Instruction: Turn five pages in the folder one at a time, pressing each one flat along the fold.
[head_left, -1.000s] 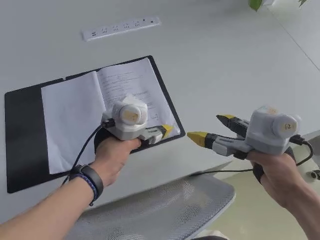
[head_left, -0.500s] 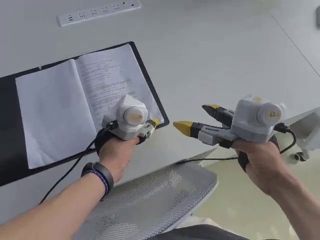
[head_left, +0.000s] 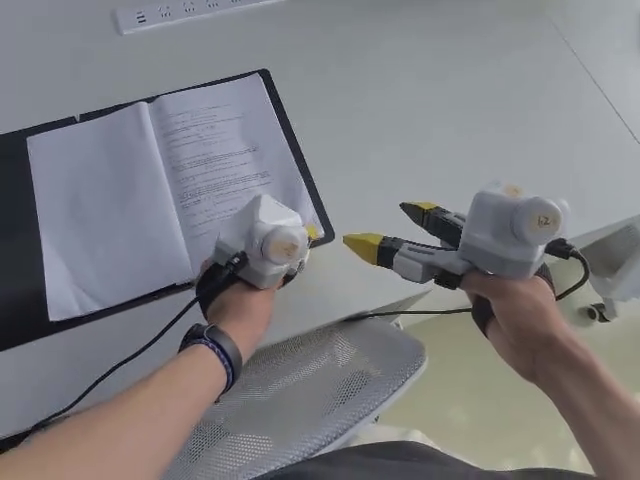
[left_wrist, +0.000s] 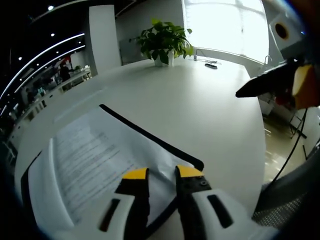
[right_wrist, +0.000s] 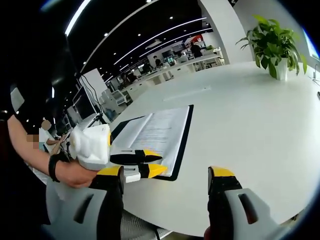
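1. Left gripper (left_wrist: 162, 175): I hold its jaws at a narrow gap, with the yellow tips nearly parallel. I cannot tell whether they pinch any paper.
2. Right gripper (right_wrist: 166, 172): I hold its jaws spread wide, with nothing between them.
3. The thin black folder (head_left: 12, 250) lies open and flat on the white tabletop (head_left: 430, 110), at a slant to the table's near edge.
4. A blank white left-hand page (head_left: 100, 210) and a printed right-hand page (head_left: 220, 150), covered in fine lines of text, meet at the central fold. The black cover shows as a broad band on the left and a thin border along the right.
5. The left gripper's tips sit at the folder's near right corner, over the lower corner of the printed page. In the left gripper view, the black border runs up from between the jaws.
6. The right gripper is off the folder's right side, apart from it, by the tabletop's near edge. Its tips point toward the left gripper.
7. A white power strip (head_left: 170, 12) lies beyond the folder's far edge. A grey mesh chair back (head_left: 310, 390) sits below both hands.
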